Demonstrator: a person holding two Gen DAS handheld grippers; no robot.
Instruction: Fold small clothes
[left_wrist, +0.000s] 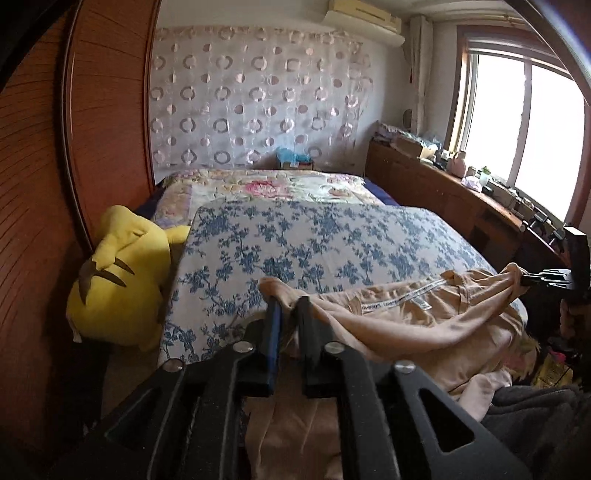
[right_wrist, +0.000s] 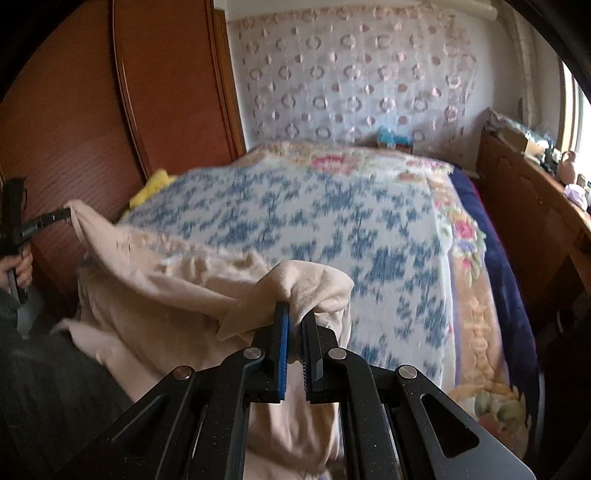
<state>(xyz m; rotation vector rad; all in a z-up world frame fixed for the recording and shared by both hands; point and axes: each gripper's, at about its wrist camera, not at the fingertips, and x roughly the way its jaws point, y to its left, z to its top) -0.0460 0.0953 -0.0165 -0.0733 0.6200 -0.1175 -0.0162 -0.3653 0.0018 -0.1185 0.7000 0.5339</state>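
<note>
**Beige garment held up at two corners above the bed**

The room is dominated by a bed (left_wrist: 332, 236) covered with a blue-and-white floral quilt (right_wrist: 332, 229), under which a flowered blanket with pink roses (left_wrist: 266, 188) is seen toward the far end. A reddish wooden wardrobe (left_wrist: 107, 122) is set along one side of the bed, and a wooden sideboard (left_wrist: 443, 184) crowded with small items runs under the bright window (left_wrist: 524, 122) on the other. The far wall is hung with a sheer curtain patterned with rings (left_wrist: 255, 99).

A yellow plush toy (left_wrist: 122, 280) is wedged between the quilt and the wardrobe.

A beige garment (left_wrist: 417, 325) is held stretched over the near end of the bed, sagging in the middle, with a white printed band (left_wrist: 406, 295) visible across it. One upper corner is pinched by the left tool (left_wrist: 289, 301), whose fingers are closed on the fabric. The opposite corner is clamped by the right tool (right_wrist: 295, 314), with cloth bunched over and between its fingertips. In the left wrist view the right tool is seen at the far right edge, gripping its corner; in the right wrist view the left tool is seen at the far left edge, held in a hand (right_wrist: 18, 269). The lower part of the garment hangs down in front of the bed edge. The right wrist view is blurred.
</note>
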